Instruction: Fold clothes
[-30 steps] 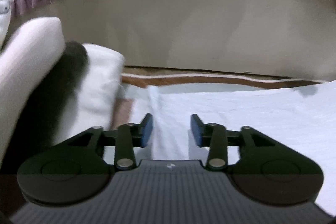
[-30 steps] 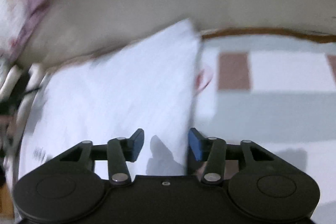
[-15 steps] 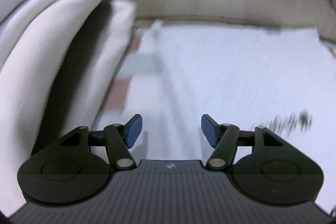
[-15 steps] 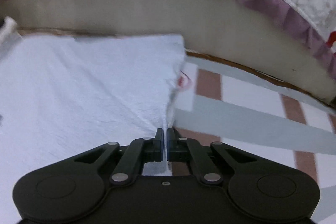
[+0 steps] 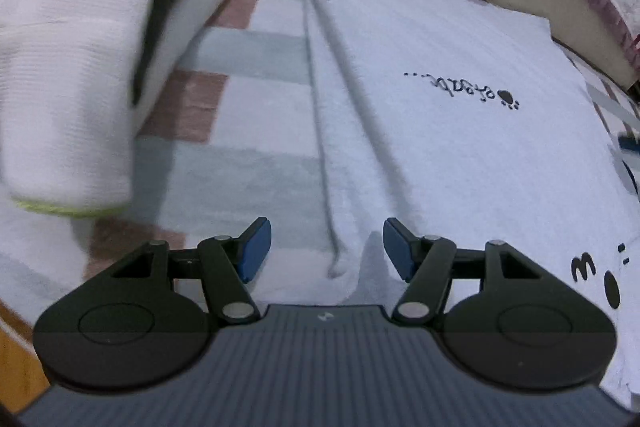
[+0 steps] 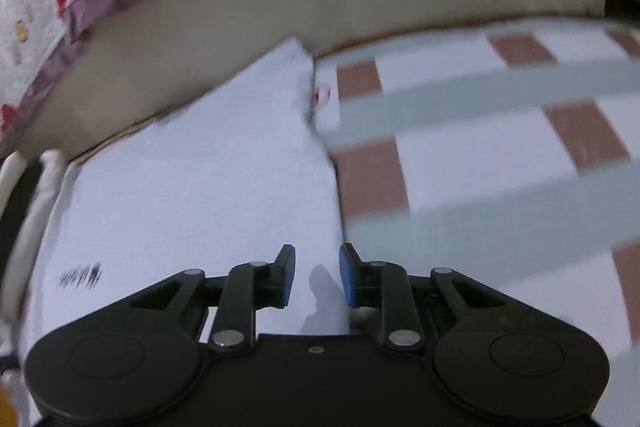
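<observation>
Both views sit low and close over a checked cloth (image 6: 480,131), each looking forward between its own jaws. The left view runs along a pale blue garment's (image 5: 460,131) left fold; the right view follows the same garment's (image 6: 208,195) right edge.

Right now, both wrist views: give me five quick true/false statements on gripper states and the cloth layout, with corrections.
1. The left gripper is open. True.
2. The right gripper is clamped shut on the light blue garment. False: its jaws stand apart, with the garment's edge between them.
3. The garment lies on a checked sheet. True.
4. The garment's print is red. False: the lettering is dark.
5. A white folded cloth sits to the left gripper's left. True.
</observation>
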Available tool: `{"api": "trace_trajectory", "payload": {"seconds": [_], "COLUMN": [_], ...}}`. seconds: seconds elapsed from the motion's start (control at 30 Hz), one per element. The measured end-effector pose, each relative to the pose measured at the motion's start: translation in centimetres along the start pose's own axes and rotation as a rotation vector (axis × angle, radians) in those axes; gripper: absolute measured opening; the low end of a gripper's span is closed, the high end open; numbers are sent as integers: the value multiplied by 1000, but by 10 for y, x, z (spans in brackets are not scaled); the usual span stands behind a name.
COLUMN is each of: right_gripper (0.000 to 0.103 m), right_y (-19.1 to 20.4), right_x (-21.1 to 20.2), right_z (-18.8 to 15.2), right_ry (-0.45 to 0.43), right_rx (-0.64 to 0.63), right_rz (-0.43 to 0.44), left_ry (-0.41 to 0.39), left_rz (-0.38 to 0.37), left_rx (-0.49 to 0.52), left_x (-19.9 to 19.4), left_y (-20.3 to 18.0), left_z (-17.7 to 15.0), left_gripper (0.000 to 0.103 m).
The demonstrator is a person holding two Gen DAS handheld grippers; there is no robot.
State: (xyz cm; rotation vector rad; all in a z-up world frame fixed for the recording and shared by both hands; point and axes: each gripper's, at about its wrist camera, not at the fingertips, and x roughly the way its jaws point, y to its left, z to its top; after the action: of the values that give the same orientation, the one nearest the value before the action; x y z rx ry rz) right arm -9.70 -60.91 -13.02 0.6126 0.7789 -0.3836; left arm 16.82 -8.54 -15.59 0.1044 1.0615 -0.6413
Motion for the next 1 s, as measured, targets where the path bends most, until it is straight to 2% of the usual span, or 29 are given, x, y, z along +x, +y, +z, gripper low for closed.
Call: {"api": "trace_trajectory", "payload": {"seconds": [0.07, 0.13, 0.2, 0.3, 0.4, 0.43, 0.47, 0.5, 0.57, 0.63, 0.7, 0.73, 0.8, 0.87, 0.9, 0.97, 1.0], "right_gripper": [29, 37, 42, 43, 44, 40, 33, 3, 3, 3, 2, 2, 1, 0, 0, 0, 0], "right_y": [-7, -12, -16, -15, 2, 9, 16, 20, 27, 34, 47, 49, 41, 38, 38, 39, 39], "right_x": [-10, -14, -11, -2, 3, 4, 5, 5, 7, -6, -12, -9, 4, 8, 8, 11, 7], "right_z": [-15, -25, -30, -35, -38, -40, -41, -41, -42, -42, -45, -46, -47, -48, -48, -47, -46], "right_ry": [8, 11, 10, 32, 32, 29, 26, 18, 2, -32, -60, -47, -5, -19, -20, -24, -24], "right_rx": [-4, 4, 25, 22, -91, -137, -182, -198, -228, -188, -231, -259, -251, -240, -226, -242, -236], "right_rz": [-3, -2, 4, 10, 31, 26, 19, -8, -64, -127, -177, -218, -256, -268, -278, -303, -292], "left_ry": [0, 4, 6, -6, -23, -34, -44, -54, -97, -130, -98, -76, -26, -20, -28, -57, -51], "left_rz": [-17, -11, 16, 51, 93, 115, 137, 158, 212, 234, 255, 266, 273, 309, 382, 582, 589], "left_rx": [-21, -4, 41, 70, 95, 106, 118, 129, 145, 137, 115, 103, 97, 113, 120, 178, 145], "left_x": [6, 12, 15, 17, 16, 13, 10, 8, -5, -22, -17, -13, 1, 5, 4, 0, -7], "left_y": [1, -2, -10, -17, -23, -24, -25, -26, -30, -32, -28, -26, -22, -21, -20, -15, -5], "left_z": [2, 1, 0, -3, -6, -7, -8, -9, -7, -5, -11, -14, -16, -14, -14, -14, -12], "left_gripper": [62, 62, 62, 62, 60, 39, 4, 1, 1, 1, 1, 1, 1, 1, 0, 0, 0]}}
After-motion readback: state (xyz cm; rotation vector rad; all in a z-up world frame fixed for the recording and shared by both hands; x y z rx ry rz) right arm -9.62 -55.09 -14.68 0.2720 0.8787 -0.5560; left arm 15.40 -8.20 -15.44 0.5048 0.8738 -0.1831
